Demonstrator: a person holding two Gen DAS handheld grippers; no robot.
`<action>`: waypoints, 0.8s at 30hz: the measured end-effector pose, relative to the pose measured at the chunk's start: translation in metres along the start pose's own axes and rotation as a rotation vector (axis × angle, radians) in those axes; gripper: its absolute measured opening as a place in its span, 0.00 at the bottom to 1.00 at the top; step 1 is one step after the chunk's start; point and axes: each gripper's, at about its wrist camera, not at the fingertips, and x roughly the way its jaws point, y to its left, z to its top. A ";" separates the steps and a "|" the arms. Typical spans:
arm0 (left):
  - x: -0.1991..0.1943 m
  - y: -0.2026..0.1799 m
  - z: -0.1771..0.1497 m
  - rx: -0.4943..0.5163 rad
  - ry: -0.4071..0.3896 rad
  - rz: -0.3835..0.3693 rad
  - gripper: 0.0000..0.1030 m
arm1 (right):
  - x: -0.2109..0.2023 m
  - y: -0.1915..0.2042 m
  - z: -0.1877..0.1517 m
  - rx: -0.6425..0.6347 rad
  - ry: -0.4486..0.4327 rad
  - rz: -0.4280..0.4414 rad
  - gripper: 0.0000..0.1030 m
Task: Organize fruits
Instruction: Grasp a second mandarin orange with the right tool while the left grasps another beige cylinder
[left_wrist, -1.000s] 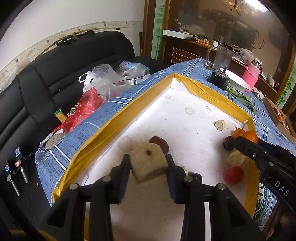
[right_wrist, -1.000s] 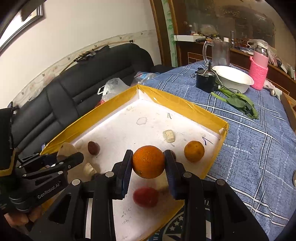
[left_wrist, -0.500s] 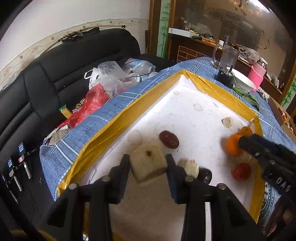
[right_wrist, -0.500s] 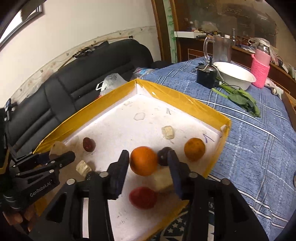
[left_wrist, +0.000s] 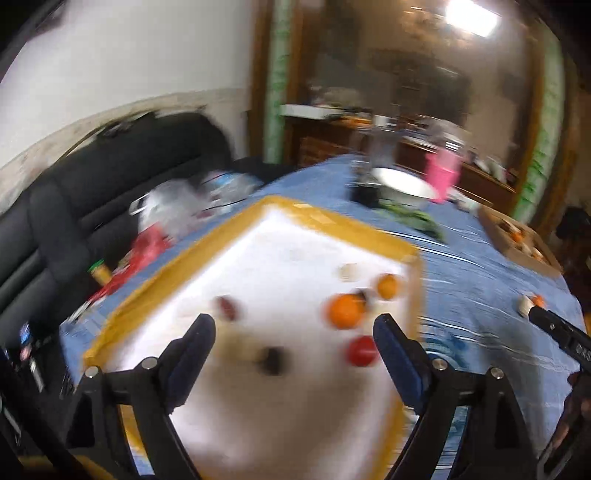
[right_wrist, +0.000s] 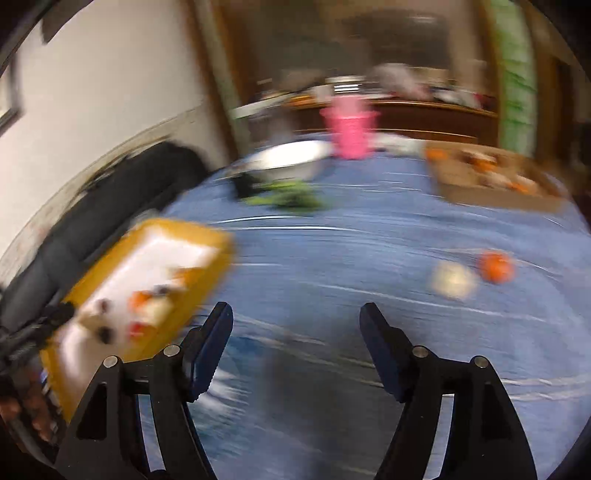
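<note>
Both pictures are smeared by motion. The left gripper hangs over a white tray with a yellow rim, its jaws opening wide and nothing between them. Just beyond its right finger lies an orange, with a red fruit nearer, close beside that finger. A smaller orange fruit sits farther off by the tray's right rim. A dark red fruit lies ahead of the left finger, and a small dark fruit lies between the fingers, below them on the tray floor.

The right gripper hovers over the blue cloth, jaws also opening and empty. Ahead to its right lie a pale fruit and an orange-red fruit (too blurred to name). The tray is off to its left; a brown box holding fruit stands far ahead on the right.
</note>
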 end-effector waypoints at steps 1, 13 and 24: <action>-0.001 -0.017 0.000 0.035 -0.002 -0.025 0.87 | -0.006 -0.022 -0.002 0.029 -0.004 -0.042 0.69; 0.038 -0.199 -0.010 0.354 0.084 -0.260 0.88 | 0.035 -0.158 0.012 0.143 0.092 -0.194 0.54; 0.062 -0.269 -0.017 0.394 0.119 -0.334 0.88 | 0.046 -0.179 0.028 0.148 0.091 -0.209 0.31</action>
